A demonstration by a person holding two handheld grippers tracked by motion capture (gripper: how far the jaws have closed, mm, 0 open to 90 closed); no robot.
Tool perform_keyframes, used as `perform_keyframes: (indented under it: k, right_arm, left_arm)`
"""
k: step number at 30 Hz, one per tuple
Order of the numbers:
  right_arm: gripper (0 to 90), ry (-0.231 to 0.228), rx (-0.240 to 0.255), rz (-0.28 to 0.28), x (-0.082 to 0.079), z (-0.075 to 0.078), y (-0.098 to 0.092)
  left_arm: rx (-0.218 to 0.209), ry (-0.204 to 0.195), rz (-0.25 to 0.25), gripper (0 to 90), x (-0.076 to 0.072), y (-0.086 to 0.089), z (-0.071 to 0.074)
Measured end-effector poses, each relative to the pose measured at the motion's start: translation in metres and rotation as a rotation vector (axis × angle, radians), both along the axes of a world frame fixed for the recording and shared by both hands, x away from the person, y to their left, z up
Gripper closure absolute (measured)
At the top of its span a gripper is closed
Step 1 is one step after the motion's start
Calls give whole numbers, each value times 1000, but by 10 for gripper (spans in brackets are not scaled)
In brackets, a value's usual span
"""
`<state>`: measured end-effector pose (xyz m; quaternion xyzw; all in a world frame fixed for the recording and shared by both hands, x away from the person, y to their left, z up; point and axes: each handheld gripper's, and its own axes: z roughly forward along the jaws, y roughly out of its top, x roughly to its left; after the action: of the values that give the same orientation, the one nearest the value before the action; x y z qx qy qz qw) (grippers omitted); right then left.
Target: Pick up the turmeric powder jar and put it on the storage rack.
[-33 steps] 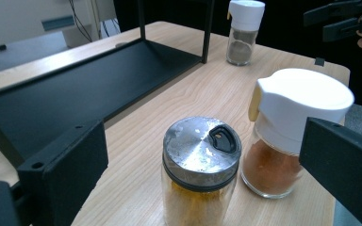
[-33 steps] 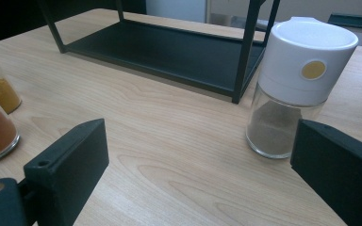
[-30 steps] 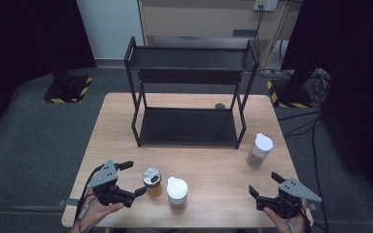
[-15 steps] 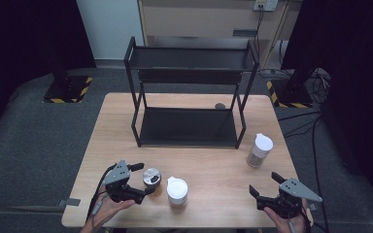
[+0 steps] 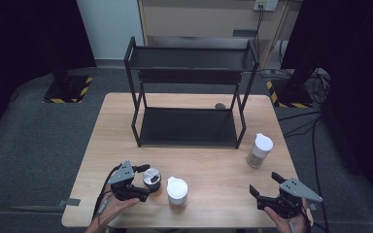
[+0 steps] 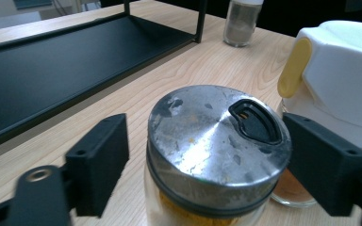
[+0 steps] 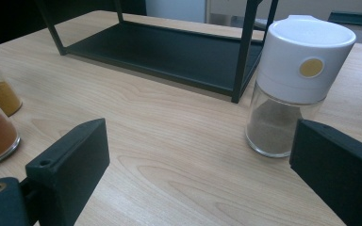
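No readable labels. The left gripper (image 6: 202,165) has its fingers spread around a glass spice jar (image 6: 217,155) with a scuffed round metal lid; the right gripper (image 7: 207,174) has its fingers spread over the wood-grain tabletop (image 7: 169,155).

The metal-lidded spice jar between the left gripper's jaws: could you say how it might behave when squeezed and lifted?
The spice jar looks like clear glass with a domed metal lid, so it is probably rigid but smooth; the jaws of the left gripper may slip unless they clamp below the lid's rim. It looks well filled with yellow powder, so likely fairly heavy. Standing close to the white-capped jar, it might knock it.
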<state>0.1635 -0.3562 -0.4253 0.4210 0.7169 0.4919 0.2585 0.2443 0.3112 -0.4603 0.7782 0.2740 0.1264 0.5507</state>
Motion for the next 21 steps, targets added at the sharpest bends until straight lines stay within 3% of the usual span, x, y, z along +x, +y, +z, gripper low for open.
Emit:
perform_keyframes:
  k: [6, 15, 21]
  right_arm:
    - [55, 1, 2, -3, 0, 0, 0]
    - [55, 0, 1, 1, 0, 0, 0]
    - [54, -1, 1, 1, 0, 0, 0]
  left_arm:
    - [-10, -29, -16, 320, 1, -1, -5]
    - [3, -62, -15, 337, -3, -2, -5]
    - [0, -54, -13, 339, -2, -1, -4]
